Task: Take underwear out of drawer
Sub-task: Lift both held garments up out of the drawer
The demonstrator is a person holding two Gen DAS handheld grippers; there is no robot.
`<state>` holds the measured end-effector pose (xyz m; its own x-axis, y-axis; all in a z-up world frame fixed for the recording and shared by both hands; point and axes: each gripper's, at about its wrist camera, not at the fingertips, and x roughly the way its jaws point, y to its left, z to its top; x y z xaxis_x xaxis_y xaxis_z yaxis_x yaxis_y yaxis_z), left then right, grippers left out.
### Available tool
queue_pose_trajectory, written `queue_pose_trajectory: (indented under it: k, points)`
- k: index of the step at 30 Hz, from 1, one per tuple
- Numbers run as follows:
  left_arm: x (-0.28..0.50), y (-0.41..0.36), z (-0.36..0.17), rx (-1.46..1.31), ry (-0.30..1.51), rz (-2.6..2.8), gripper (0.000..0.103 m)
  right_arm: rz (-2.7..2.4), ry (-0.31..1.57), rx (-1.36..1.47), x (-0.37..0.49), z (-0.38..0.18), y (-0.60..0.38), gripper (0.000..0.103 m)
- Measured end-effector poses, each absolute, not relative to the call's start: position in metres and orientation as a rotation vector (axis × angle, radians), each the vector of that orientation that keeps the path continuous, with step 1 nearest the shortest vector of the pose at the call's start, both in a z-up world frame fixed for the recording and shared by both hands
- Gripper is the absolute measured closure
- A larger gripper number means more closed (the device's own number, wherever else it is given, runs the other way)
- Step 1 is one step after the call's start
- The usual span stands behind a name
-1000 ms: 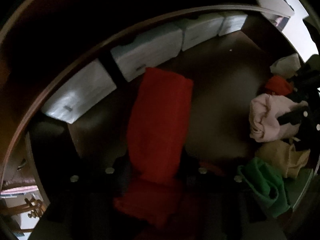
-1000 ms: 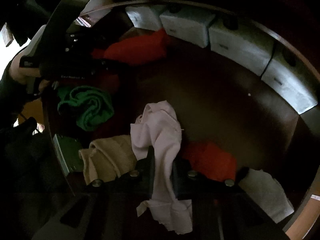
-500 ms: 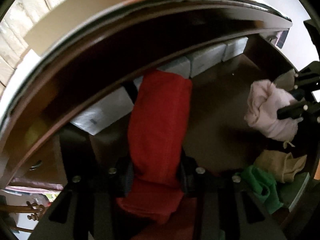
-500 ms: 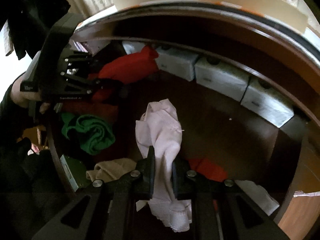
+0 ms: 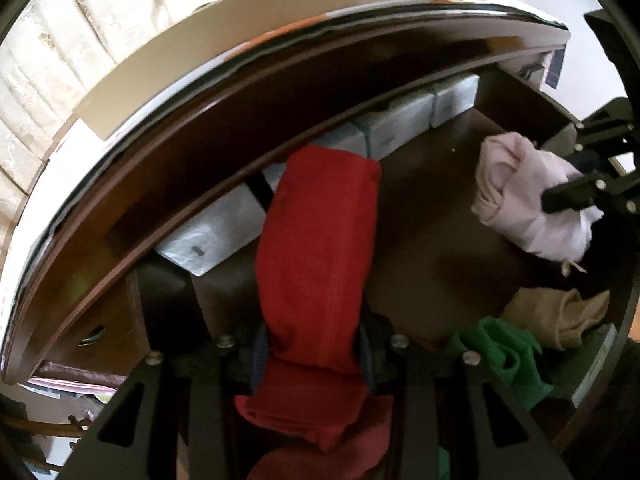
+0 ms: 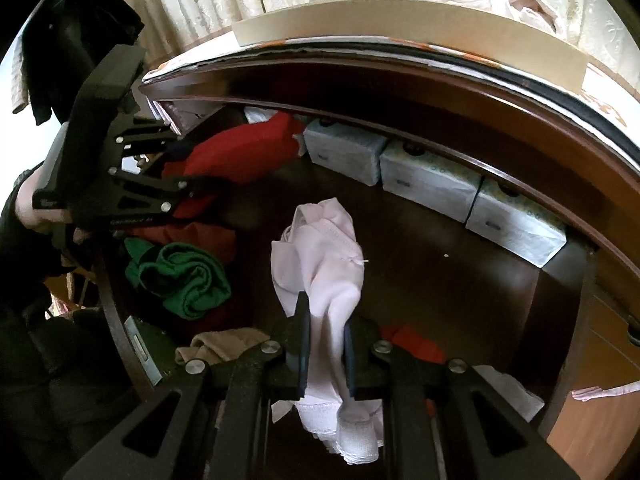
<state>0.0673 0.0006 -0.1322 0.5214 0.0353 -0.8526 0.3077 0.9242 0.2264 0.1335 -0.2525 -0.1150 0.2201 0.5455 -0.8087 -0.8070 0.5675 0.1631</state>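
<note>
1. Both tongs have lifted and tilted since a second ago: then the views showed mostly the dark drawer floor; the table top edge, a cream board on it and pale curtains now fill the upper part.
2. Left tongs (image 5: pixel 314 350): clamped on the red underwear (image 5: pixel 320 248), jaws part-way apart around its thick fold. The garment has come up off the drawer floor and now overlaps the boxes at the back.
3. Right tongs (image 6: pixel 326 344): closed narrow, pinching the pale pink underwear (image 6: pixel 320 264), also raised from the floor.
4. Red piece: folded, a long rectangle, its lower end bunched below the jaws. Pink piece: crumpled, thin, a lace-like hem hanging below the jaws.
5. Both garments are held above the open drawer (image 6: pixel 460 280), not yet clear of it.
6. Left in the drawer: green garment (image 6: pixel 184 280), beige garment (image 6: pixel 224 344), another red piece (image 6: pixel 416 344), white cloth (image 6: pixel 504 392).
7. Light blue boxes (image 6: pixel 432 180) line the drawer's back wall.
8. Table (image 6: pixel 400 76): dark glossy wood.
</note>
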Motion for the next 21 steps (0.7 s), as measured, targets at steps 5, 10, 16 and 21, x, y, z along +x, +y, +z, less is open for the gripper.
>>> queue_pose_trajectory:
  k: [5, 10, 16, 21]
  points:
    - [0.055, 0.009, -0.116, 0.357, 0.973, -0.178, 0.069, 0.96, 0.929, -0.339, 0.127, -0.111, -0.253, 0.088]
    - [0.054, -0.004, -0.112, 0.351, 0.917, -0.196, 0.069, 0.964, 0.903, -0.303, 0.128, -0.106, -0.258, 0.088]
    - [0.049, -0.006, -0.107, 0.345, 0.86, -0.202, 0.069, 0.971, 0.862, -0.291, 0.125, -0.102, -0.261, 0.088]
    - [0.046, -0.007, -0.107, 0.329, 0.82, -0.206, 0.069, 0.972, 0.83, -0.264, 0.124, -0.098, -0.266, 0.088]
